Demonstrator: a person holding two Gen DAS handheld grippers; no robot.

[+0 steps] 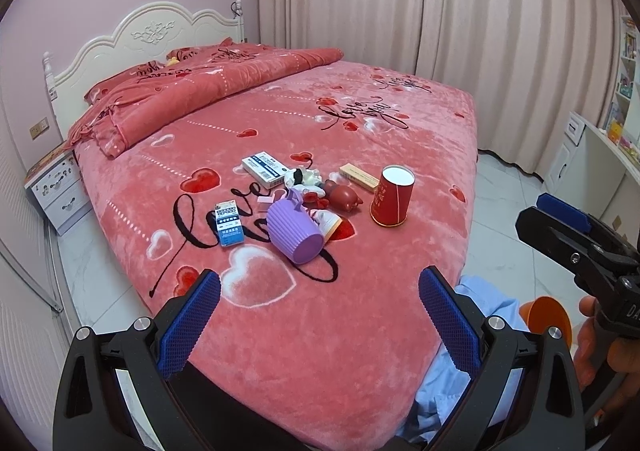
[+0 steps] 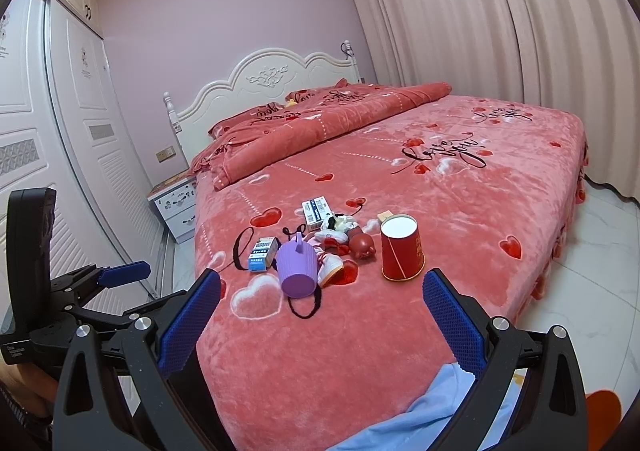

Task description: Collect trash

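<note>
A cluster of clutter lies mid-bed on the pink heart bedspread (image 1: 304, 331). A purple ribbed cup (image 1: 294, 233) (image 2: 295, 271) lies on its side. A red paper cup (image 1: 392, 196) (image 2: 401, 248) stands upside down. Nearby are a blue-white box (image 1: 229, 226) (image 2: 262, 254), a white box (image 1: 265, 168) (image 2: 316, 211), a tan box (image 1: 359, 177), a red pig toy (image 1: 344, 198) (image 2: 362, 245) and crumpled white scraps (image 1: 304, 176). My left gripper (image 1: 320, 323) is open, short of the cluster. My right gripper (image 2: 322, 325) is open too, nothing between its fingers.
An orange bin (image 1: 548, 317) sits on the tiled floor beside the bed's near corner, by a light-blue garment (image 1: 488, 307). A folded quilt (image 1: 208, 87) and headboard are at the far end. A nightstand (image 2: 176, 207) and wardrobe stand left; curtains and shelves right.
</note>
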